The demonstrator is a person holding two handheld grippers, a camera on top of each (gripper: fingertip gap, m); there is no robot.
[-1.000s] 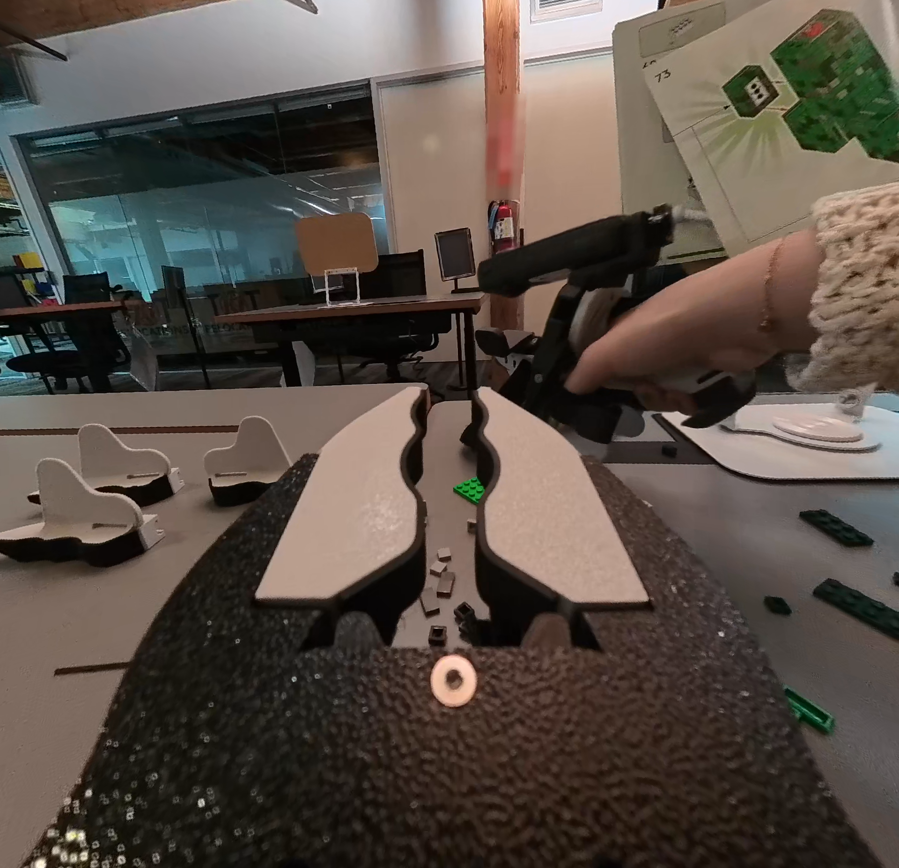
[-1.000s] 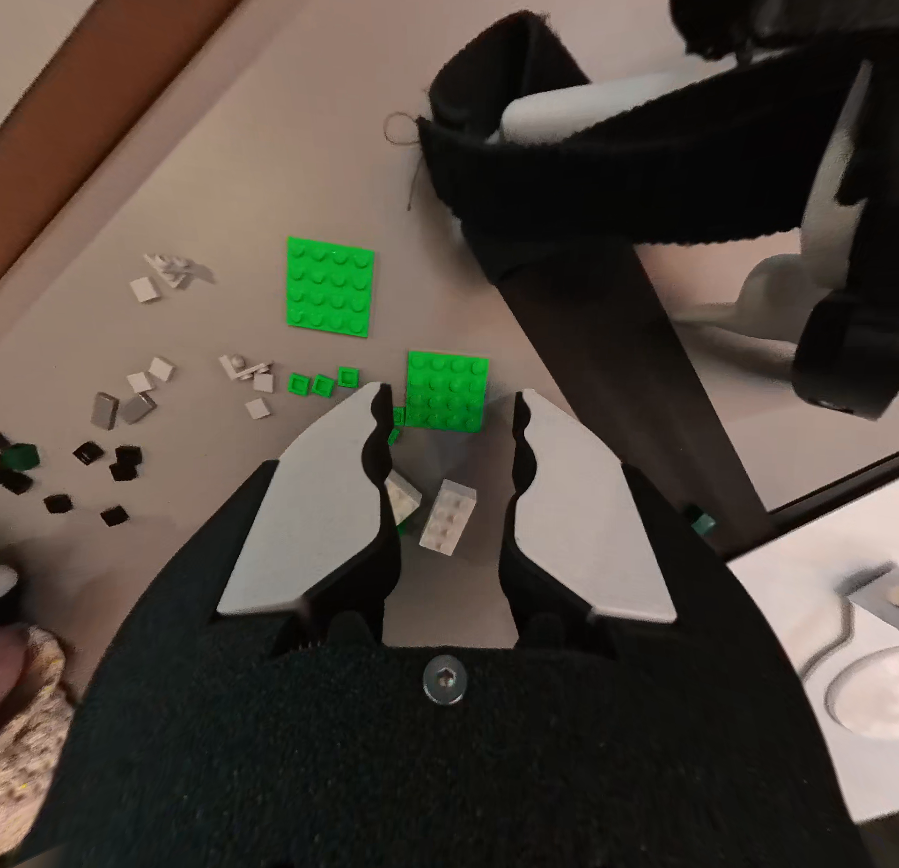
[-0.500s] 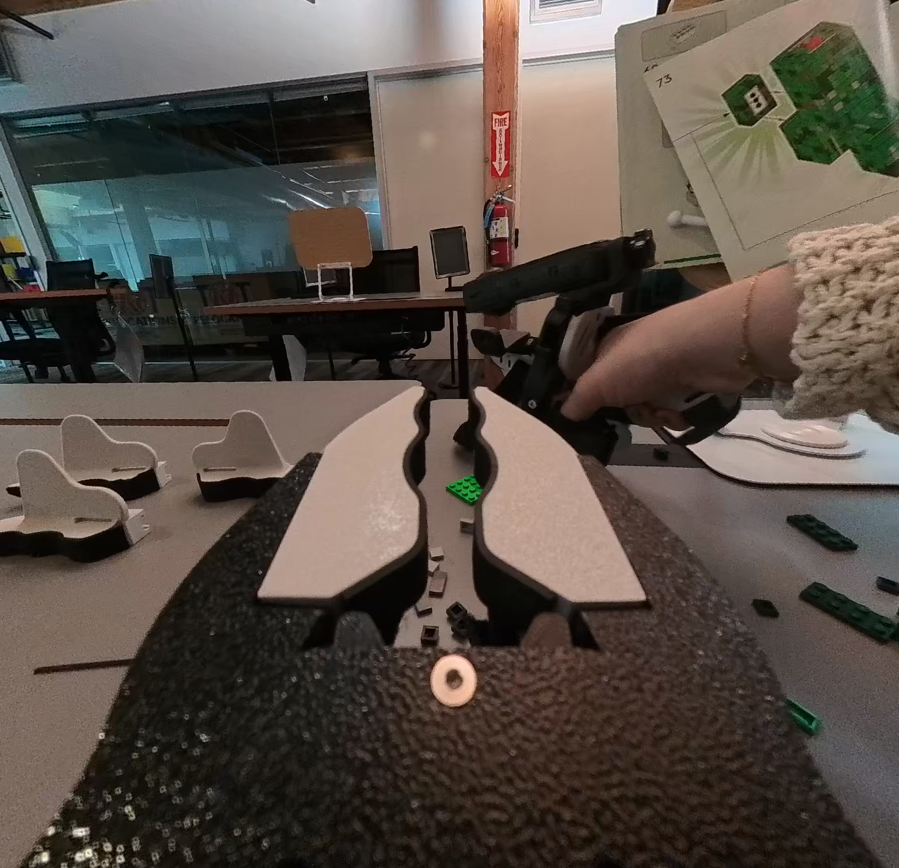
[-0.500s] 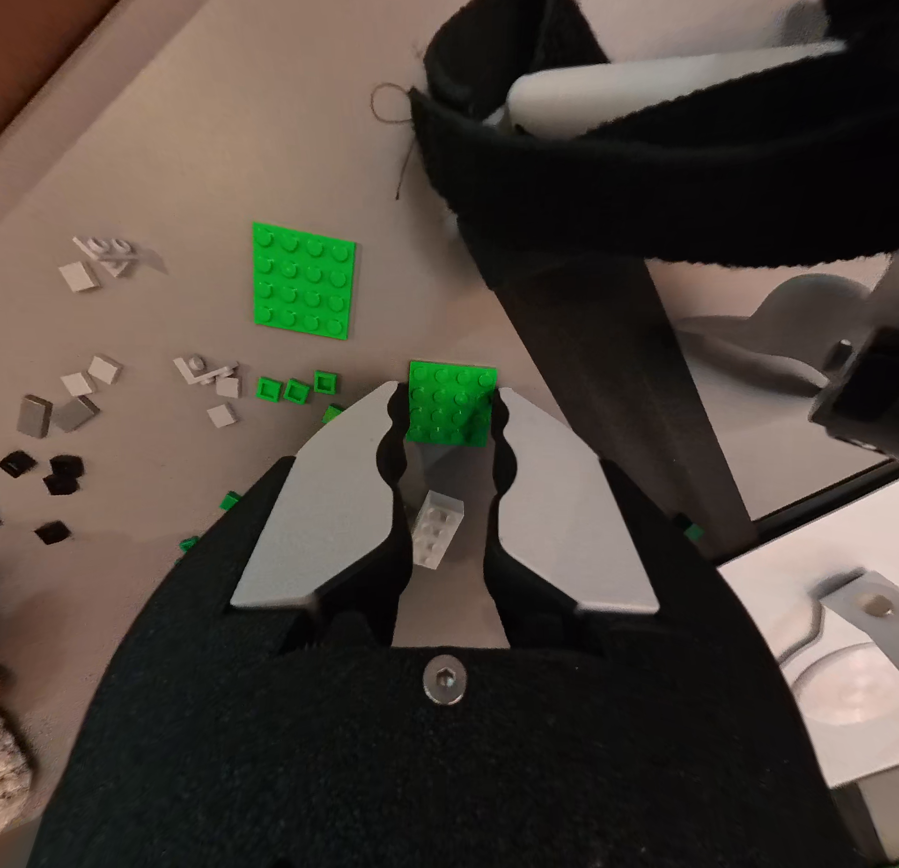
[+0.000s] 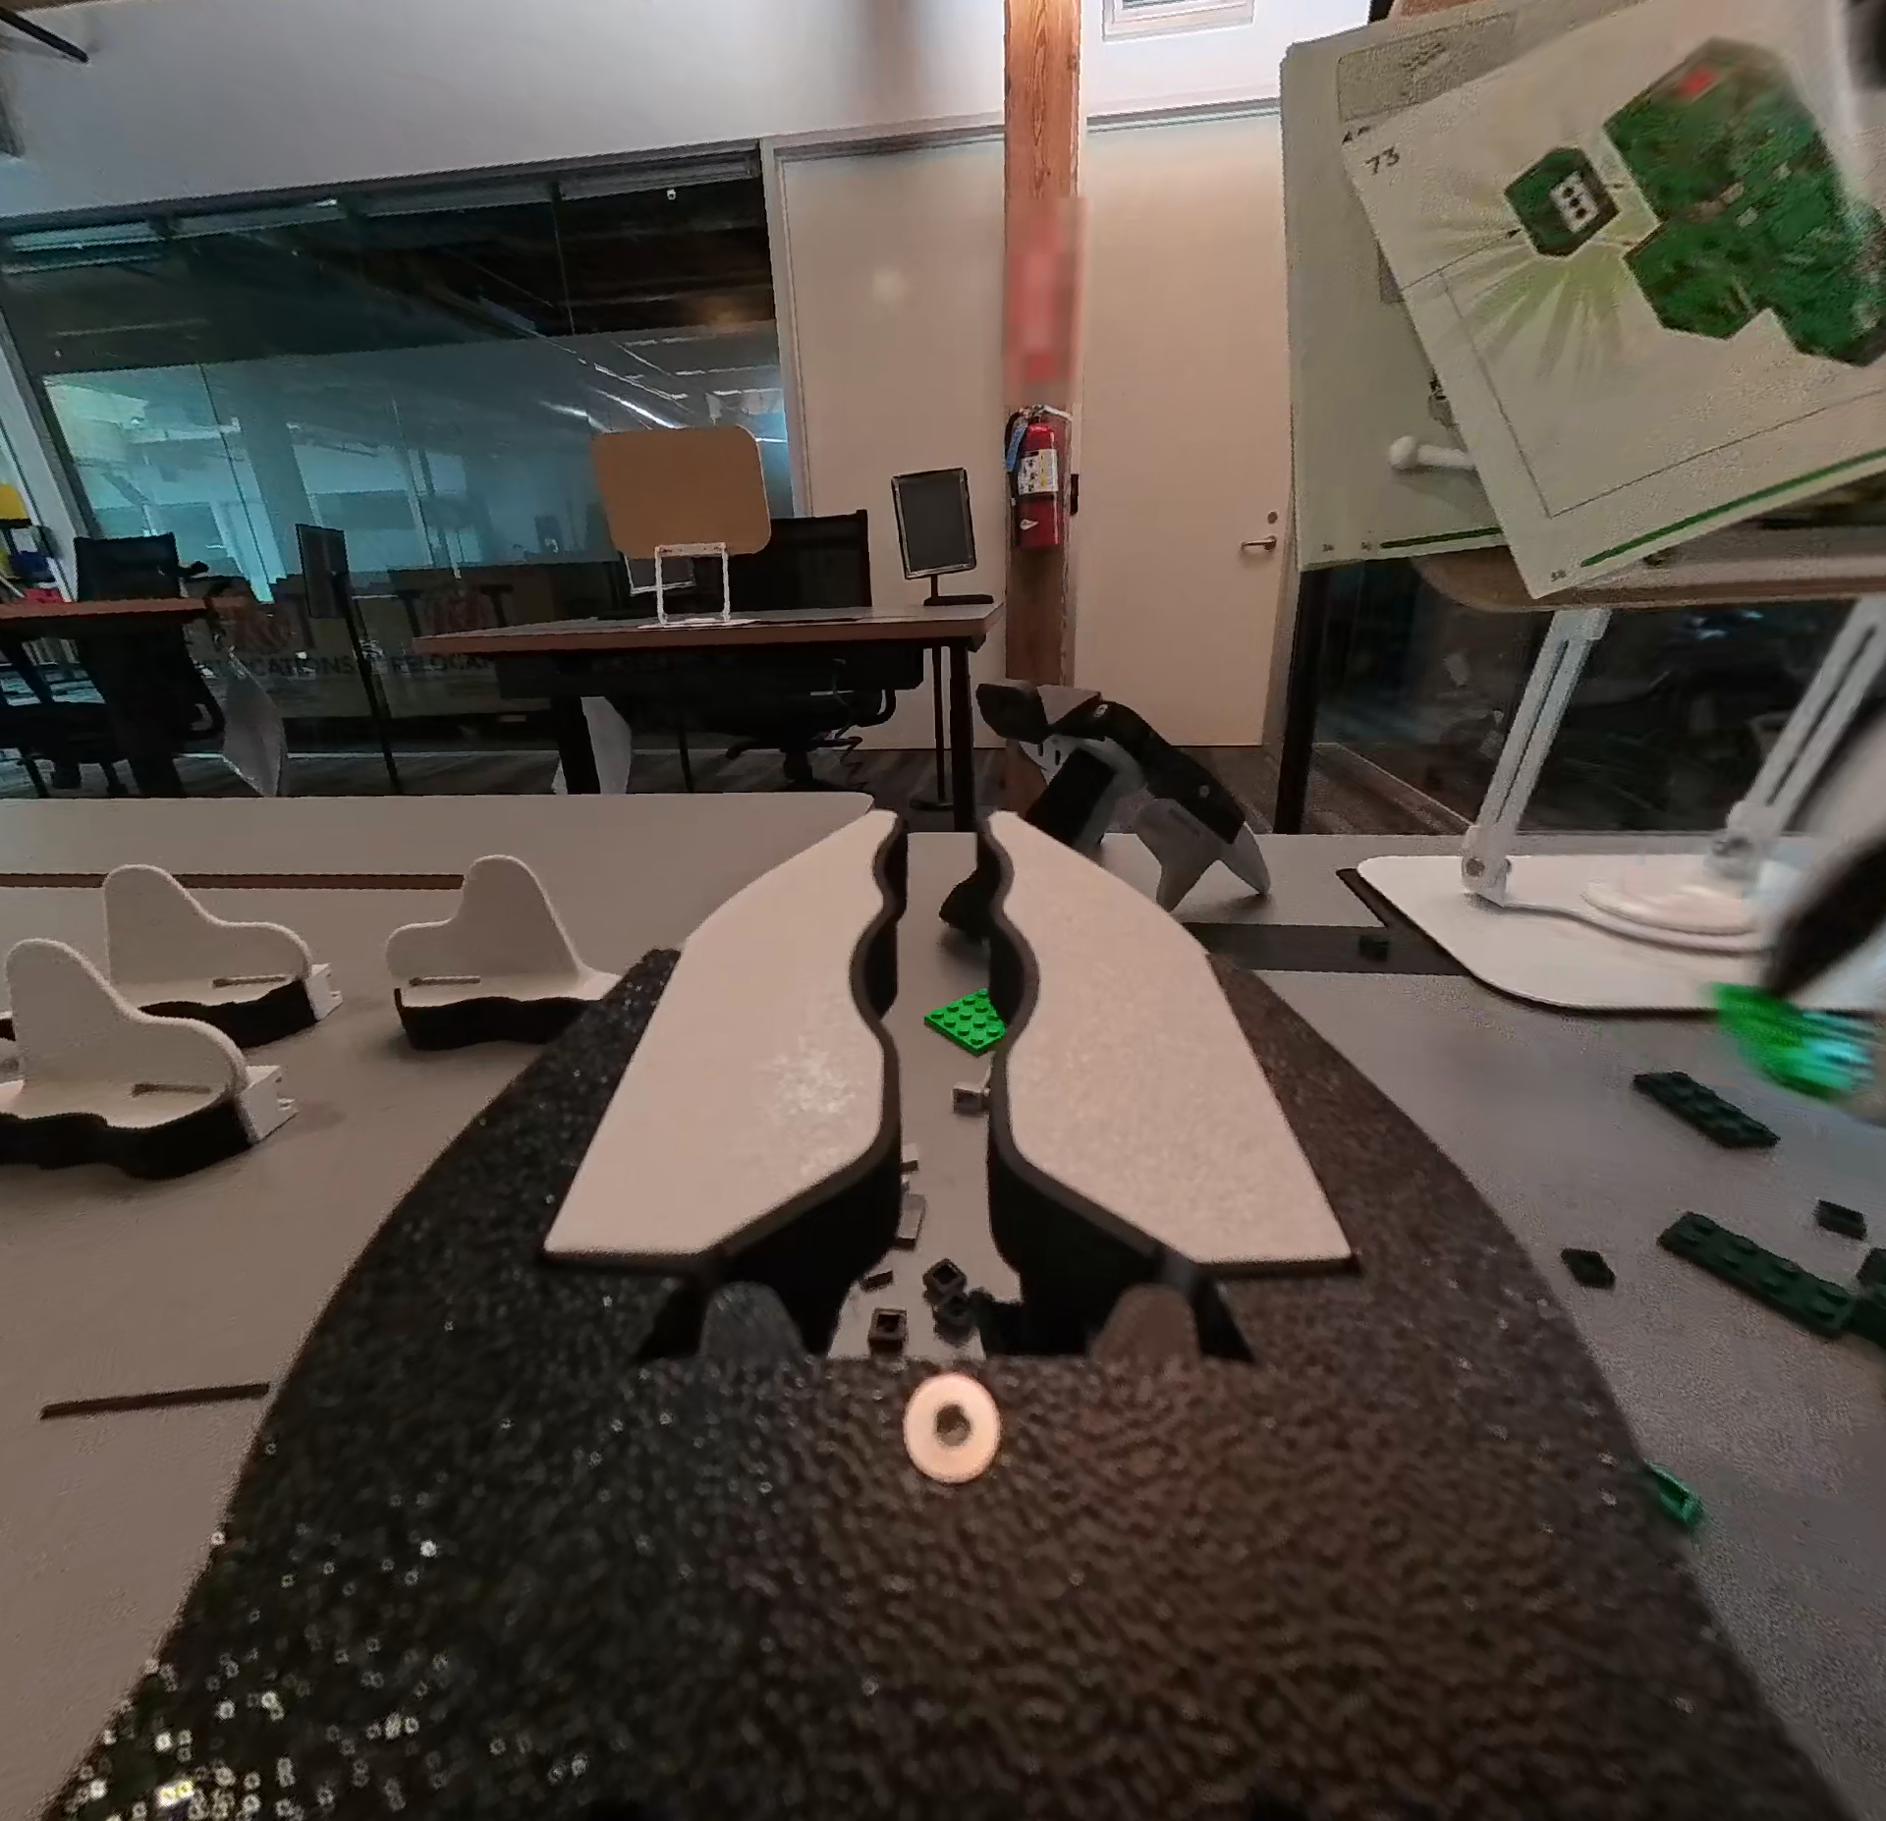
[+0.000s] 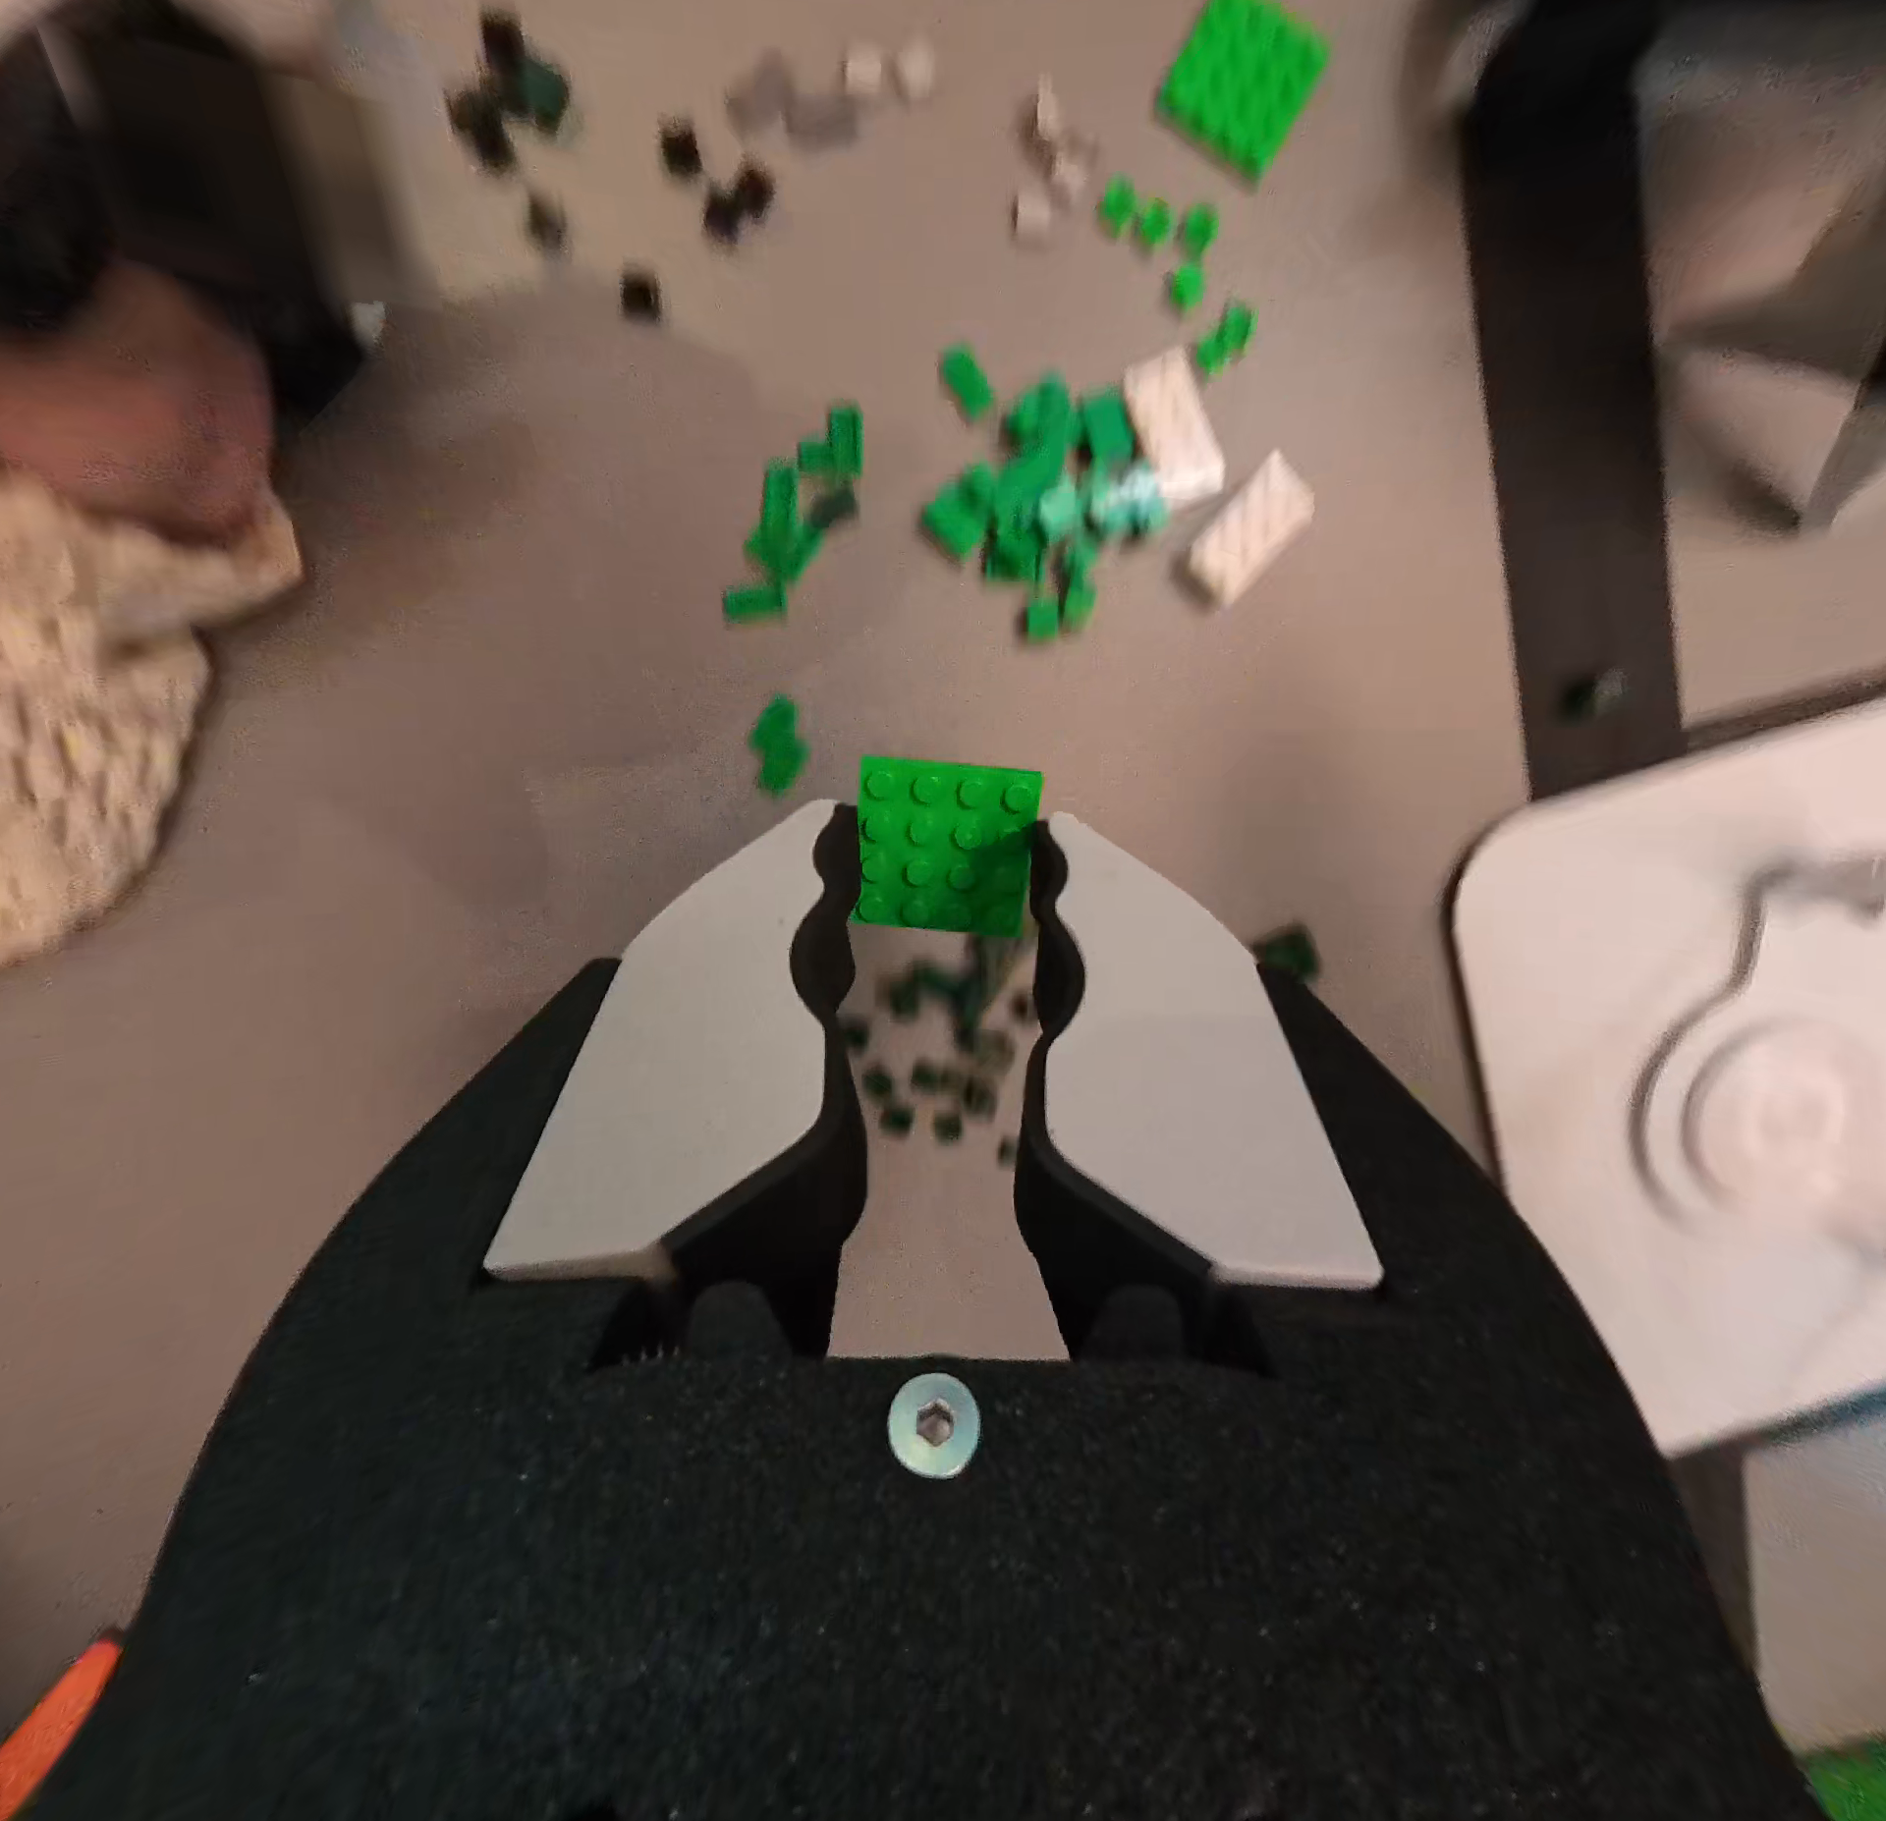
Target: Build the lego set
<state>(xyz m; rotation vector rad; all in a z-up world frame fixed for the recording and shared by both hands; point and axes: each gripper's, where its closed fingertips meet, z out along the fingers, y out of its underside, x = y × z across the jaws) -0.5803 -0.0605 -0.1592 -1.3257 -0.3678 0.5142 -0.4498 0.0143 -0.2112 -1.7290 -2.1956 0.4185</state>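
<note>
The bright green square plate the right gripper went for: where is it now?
In the right wrist view the bright green square plate sits clamped between the tips of the right gripper, lifted above the scattered green pieces on the table.

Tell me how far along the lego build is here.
Early, as far as these views show. Done: the right gripper has a bright green square plate pinched at its tips, above the table. In hand: carrying it. Left: loose green pieces lie unsorted; the left gripper is nearly closed, empty. No assembled model shows.

fire extinguisher on wooden post | desk behind | white stand base right
</note>
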